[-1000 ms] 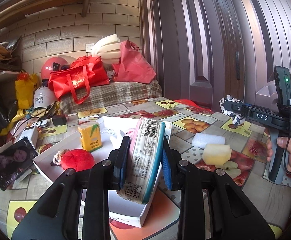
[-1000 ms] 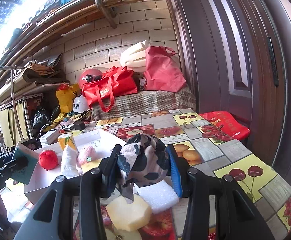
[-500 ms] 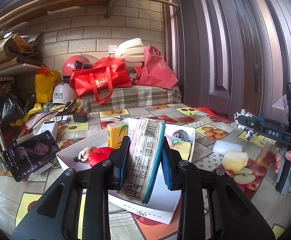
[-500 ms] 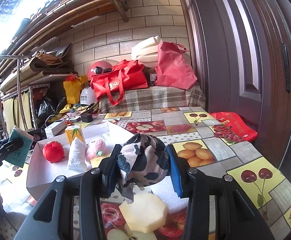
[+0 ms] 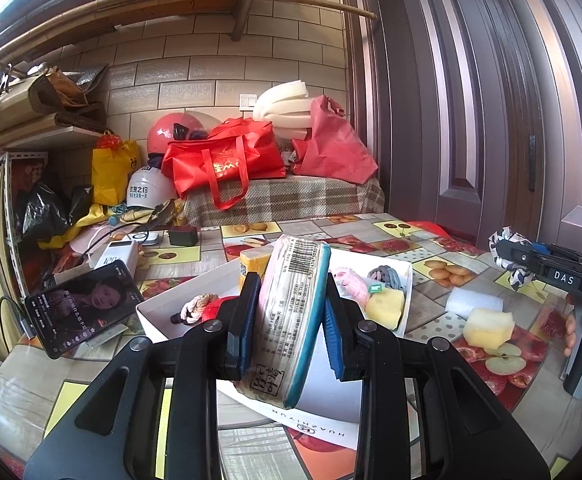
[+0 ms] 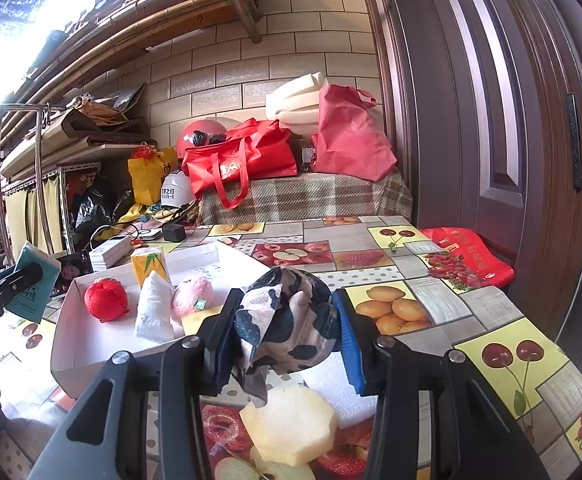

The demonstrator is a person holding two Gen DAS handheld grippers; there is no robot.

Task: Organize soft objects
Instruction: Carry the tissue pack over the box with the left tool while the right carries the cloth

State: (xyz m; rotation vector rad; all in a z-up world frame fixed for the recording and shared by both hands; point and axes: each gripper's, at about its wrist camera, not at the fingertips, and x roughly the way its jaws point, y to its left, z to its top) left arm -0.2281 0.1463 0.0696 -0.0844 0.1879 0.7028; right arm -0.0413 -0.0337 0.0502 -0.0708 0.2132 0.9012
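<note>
My left gripper is shut on a soft tissue pack with a barcode, held above the near side of the white box. My right gripper is shut on a black-and-white cow-print cloth, held above the table right of the white box. The box holds a red plush, a white pouch, a pink plush, a yellow sponge and a yellow carton. A pale yellow sponge and white foam lie under the right gripper.
A phone leans at the left of the box, with a power bank and cables behind. Red bags and helmets sit on a plaid bench at the back. A dark door stands to the right. A red bag lies past the table's right edge.
The left gripper has drawn back and risen with the tissue pack, so more of the box and the phone show. The right gripper holds the cloth almost still.
</note>
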